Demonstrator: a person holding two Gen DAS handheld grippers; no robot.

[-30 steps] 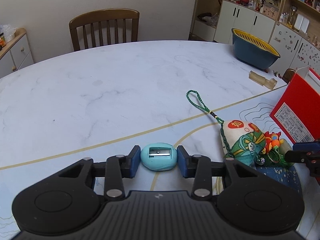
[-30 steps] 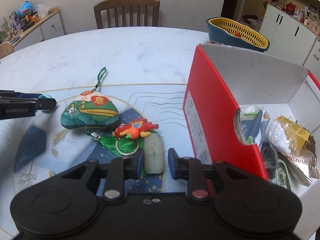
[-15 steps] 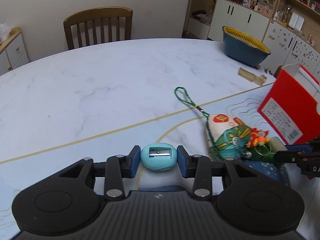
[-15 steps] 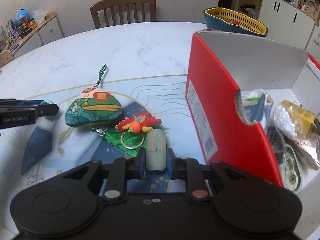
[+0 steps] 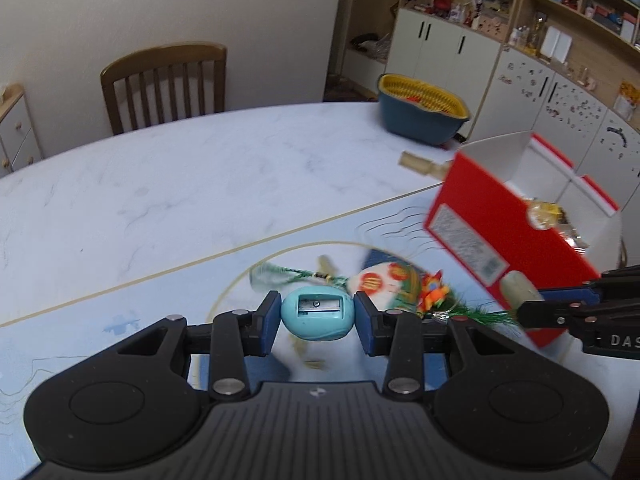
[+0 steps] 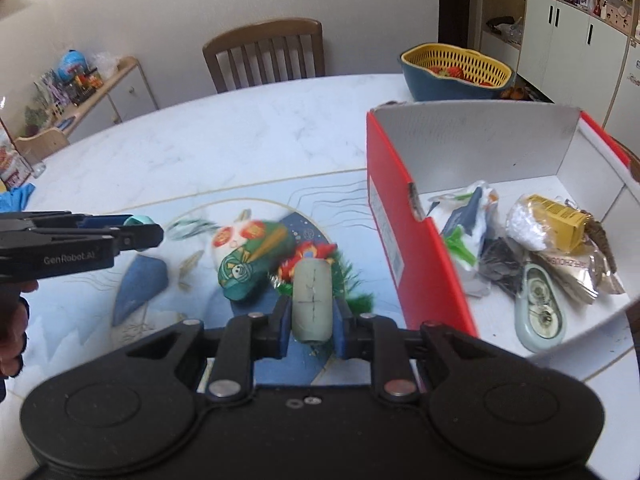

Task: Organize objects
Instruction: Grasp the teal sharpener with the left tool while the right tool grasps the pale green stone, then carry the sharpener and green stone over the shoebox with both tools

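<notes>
A turquoise pencil sharpener [image 5: 317,312] is clamped in the left tool [image 5: 316,316] above the tabletop [image 5: 200,184]. A pale eraser [image 6: 312,300] is gripped by the right tool [image 6: 312,320], just beside the red box [image 6: 396,240].

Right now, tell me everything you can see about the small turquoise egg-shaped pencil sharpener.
The turquoise egg-shaped pencil sharpener looks like smooth plastic, with a rectangular recess on its upper face holding a metal blade fixed by one screw. It is pinched at its two ends between the blue pads of the left gripper, lying crosswise, blade side up, above the table. Only the pads touch it.
</notes>
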